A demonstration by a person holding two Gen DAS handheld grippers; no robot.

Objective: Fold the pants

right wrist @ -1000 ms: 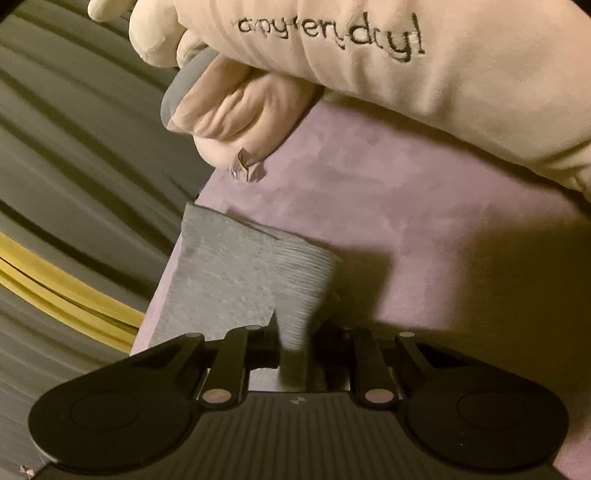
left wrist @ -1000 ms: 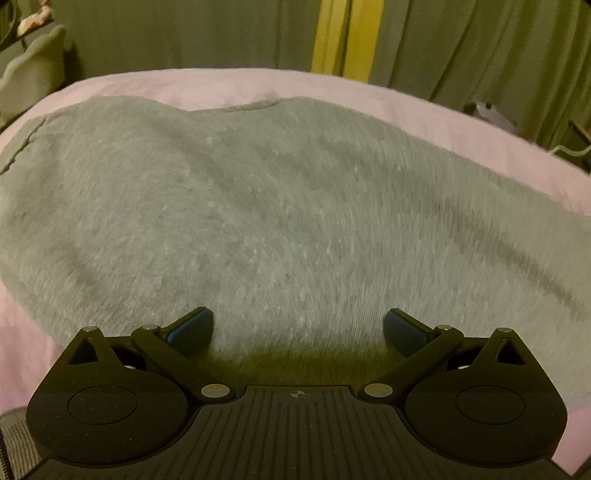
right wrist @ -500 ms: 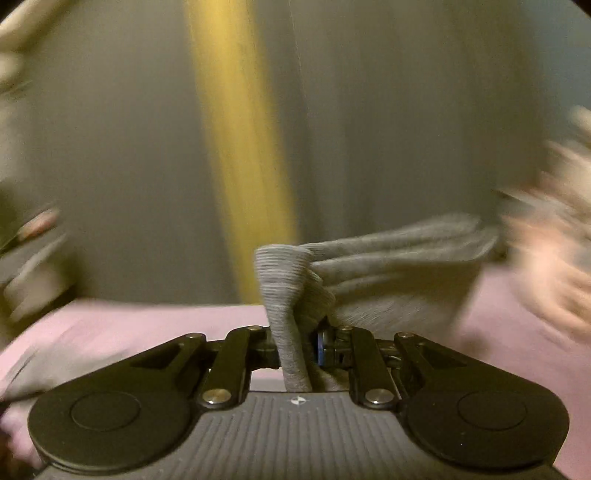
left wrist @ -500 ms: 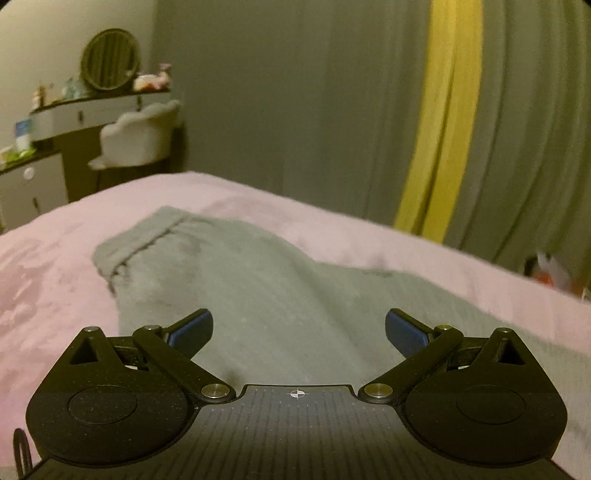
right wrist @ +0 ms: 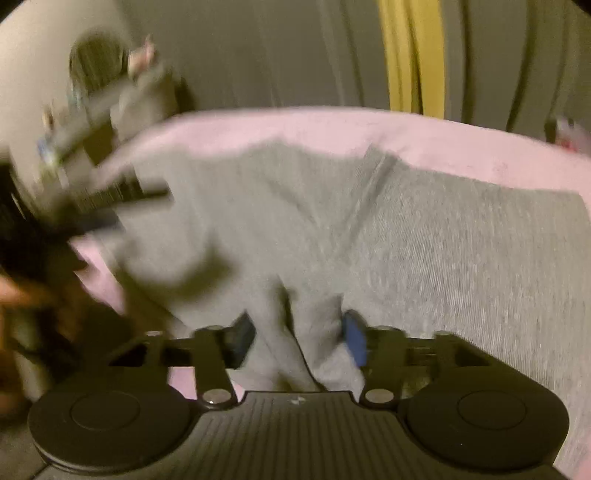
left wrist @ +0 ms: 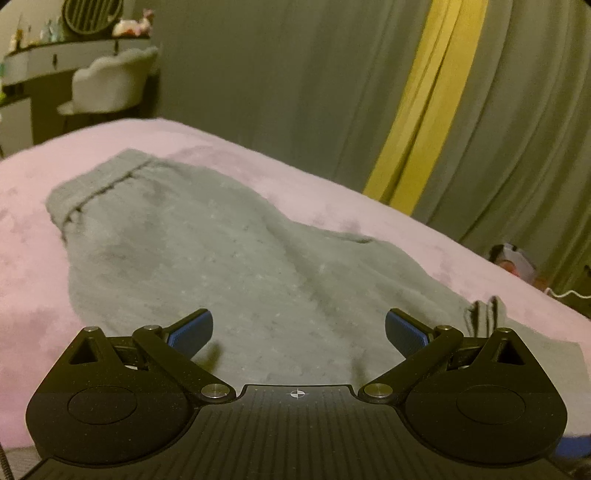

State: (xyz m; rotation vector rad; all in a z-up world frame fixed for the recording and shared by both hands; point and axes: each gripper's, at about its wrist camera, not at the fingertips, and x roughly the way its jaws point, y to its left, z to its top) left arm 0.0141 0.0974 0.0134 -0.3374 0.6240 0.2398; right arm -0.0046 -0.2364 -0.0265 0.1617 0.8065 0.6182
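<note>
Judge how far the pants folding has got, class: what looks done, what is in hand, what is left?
Done: the grey sweatpants lie on the pink bedspread with one end laid over the rest. In hand: the right gripper has just been opening, a bunch of the fabric between its pads but no longer pinched. The left gripper hangs open above the pants, holding nothing. Left: probably smoothing and another fold, since the pants look long.

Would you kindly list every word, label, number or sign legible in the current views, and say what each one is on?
No readable text in either current view.
Left claw body: only a small crosshair mark, no words.
Right claw body: a small pale mark, blurred.
Vanity shelf items: too small to read.
Grey pants: no label showing.
</note>
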